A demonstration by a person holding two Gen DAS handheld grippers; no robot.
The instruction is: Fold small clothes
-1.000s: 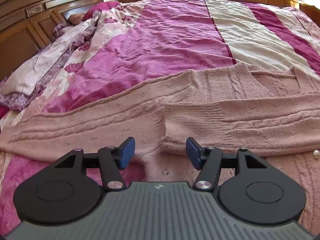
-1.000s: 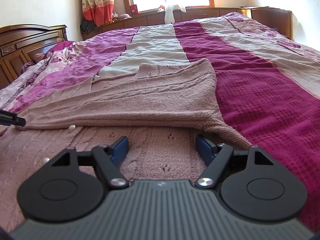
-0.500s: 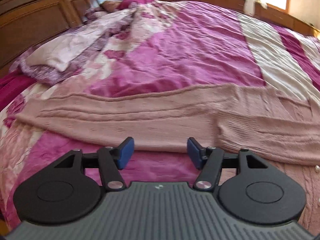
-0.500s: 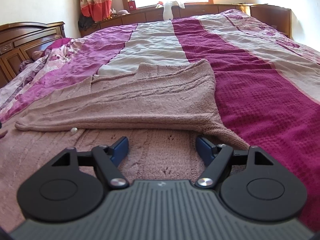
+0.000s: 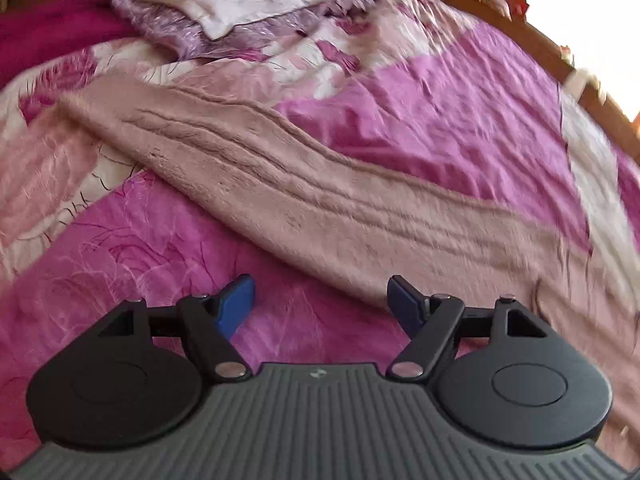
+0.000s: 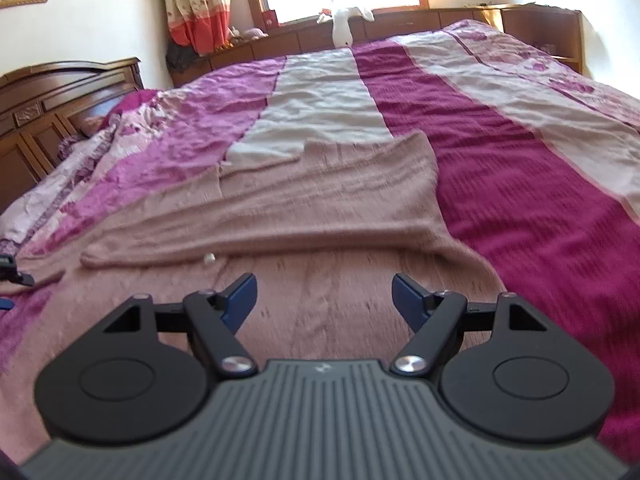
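Note:
A dusty-pink knit cardigan [image 6: 320, 208] lies spread flat on the bed, one sleeve folded across its body. In the left wrist view its other sleeve [image 5: 280, 184] stretches out to the upper left over the pink bedspread. My left gripper [image 5: 322, 300] is open and empty, just above the bedspread, near the sleeve's lower edge. My right gripper [image 6: 324, 296] is open and empty, low over the cardigan's body. A white button [image 6: 209, 258] shows by the folded sleeve. The left gripper's tip [image 6: 12, 270] shows at the far left of the right wrist view.
The striped pink, cream and magenta bedspread [image 6: 520, 200] covers the bed. A crumpled floral pillow [image 5: 240, 8] lies past the sleeve end. A wooden headboard [image 6: 60, 96] stands at the left. A low wooden cabinet with a white plush toy [image 6: 344, 24] runs under the window.
My left gripper has swung left along the outstretched sleeve, from over the cardigan's body to over the bare bedspread. My right gripper has lifted slightly. Both stayed open.

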